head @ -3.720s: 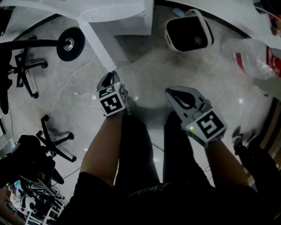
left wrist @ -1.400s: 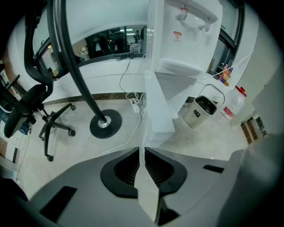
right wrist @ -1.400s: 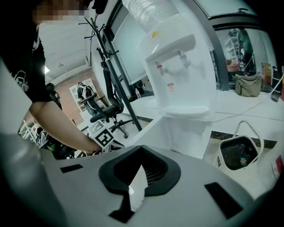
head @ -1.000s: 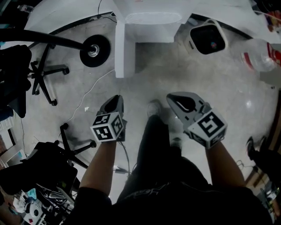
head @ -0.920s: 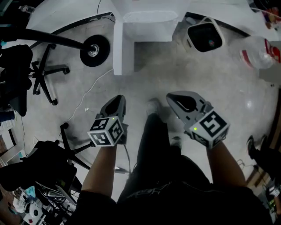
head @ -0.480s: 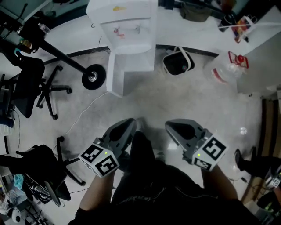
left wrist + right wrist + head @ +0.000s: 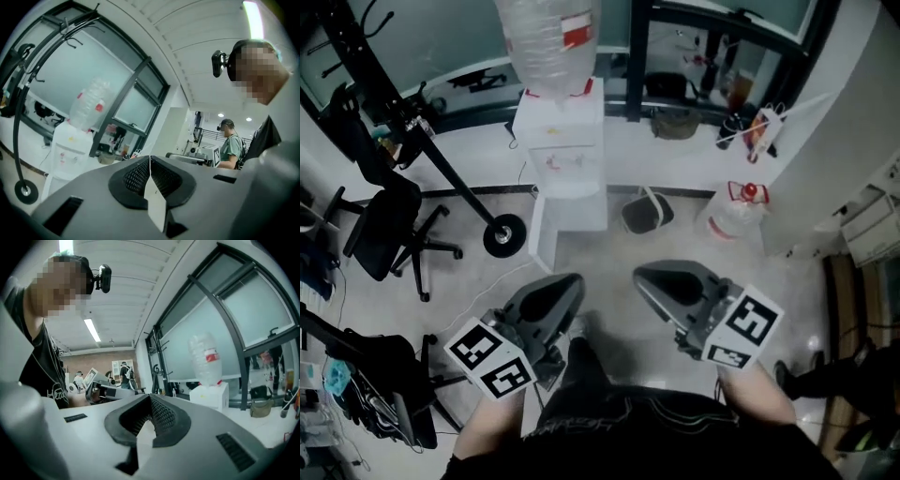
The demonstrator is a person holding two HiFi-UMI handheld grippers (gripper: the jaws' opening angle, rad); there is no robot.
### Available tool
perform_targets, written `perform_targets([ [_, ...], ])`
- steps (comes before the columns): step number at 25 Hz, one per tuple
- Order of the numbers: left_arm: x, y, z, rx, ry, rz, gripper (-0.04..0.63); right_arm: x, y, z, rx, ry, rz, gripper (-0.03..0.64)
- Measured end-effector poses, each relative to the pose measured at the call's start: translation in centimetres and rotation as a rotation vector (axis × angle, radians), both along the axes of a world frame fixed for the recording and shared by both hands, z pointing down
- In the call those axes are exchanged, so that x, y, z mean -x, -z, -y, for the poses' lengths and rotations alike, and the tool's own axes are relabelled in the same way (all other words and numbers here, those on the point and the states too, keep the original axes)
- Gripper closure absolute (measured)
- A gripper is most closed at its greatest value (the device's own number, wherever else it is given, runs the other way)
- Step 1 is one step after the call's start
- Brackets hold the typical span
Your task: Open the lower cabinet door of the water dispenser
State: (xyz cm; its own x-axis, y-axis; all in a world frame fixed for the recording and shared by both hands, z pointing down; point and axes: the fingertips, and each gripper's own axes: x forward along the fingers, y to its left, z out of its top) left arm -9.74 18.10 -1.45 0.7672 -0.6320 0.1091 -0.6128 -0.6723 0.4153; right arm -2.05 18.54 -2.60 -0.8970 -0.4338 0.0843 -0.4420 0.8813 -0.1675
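Note:
The white water dispenser (image 7: pixel 558 150) stands by the far wall with a clear bottle (image 7: pixel 548 42) upside down on top. A white panel (image 7: pixel 538 230) juts out from the left of its lower part; it looks like the lower door standing open. Both grippers are held level well short of it, over the floor. The left gripper (image 7: pixel 570 281) is closing its jaws, which meet at the tips with nothing between them. The right gripper (image 7: pixel 643 276) is shut and empty. The left gripper view shows the dispenser (image 7: pixel 68 150) beyond the left gripper (image 7: pixel 150 161). In the right gripper view the dispenser (image 7: pixel 211 397) lies beyond the right gripper (image 7: pixel 151 401).
A black stand with a round base (image 7: pixel 503 234) and an office chair (image 7: pixel 394 225) are left of the dispenser. A dark bin (image 7: pixel 647 211) and a water jug (image 7: pixel 736 211) sit on the floor to its right, next to a white counter (image 7: pixel 834 159). Other people (image 7: pixel 229 145) stand far behind.
Both grippers have risen and tipped from pointing at the floor to pointing level. The head view has lifted from the floor to take in the whole dispenser and its bottle.

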Motion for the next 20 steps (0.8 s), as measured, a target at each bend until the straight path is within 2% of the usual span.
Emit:
perform_targets([
  [3, -1.9, 4.9, -2.0, -0.104, -0.041, 0.040, 0.589, -0.8, 5.5, -1.6, -0.080, 0.018, 0.045, 0.604],
  [8, -4.2, 10.6, -6.1, -0.205, -0.136, 0.069, 0.589, -1.2, 10.6, -4.9, -0.071, 0.091, 0.103, 0.604],
  [14, -4.3, 13.9, -7.1, -0.246, -0.112, 0.069, 0.589, -2.9, 12.2, -6.3, -0.112, 0.060, 0.074, 0.604],
  [20, -4.3, 14.2, -7.2, -0.256, -0.102, 0.061, 0.589, -3.8, 12.3, -6.5, -0.133, 0.020, 0.063, 0.604],
])
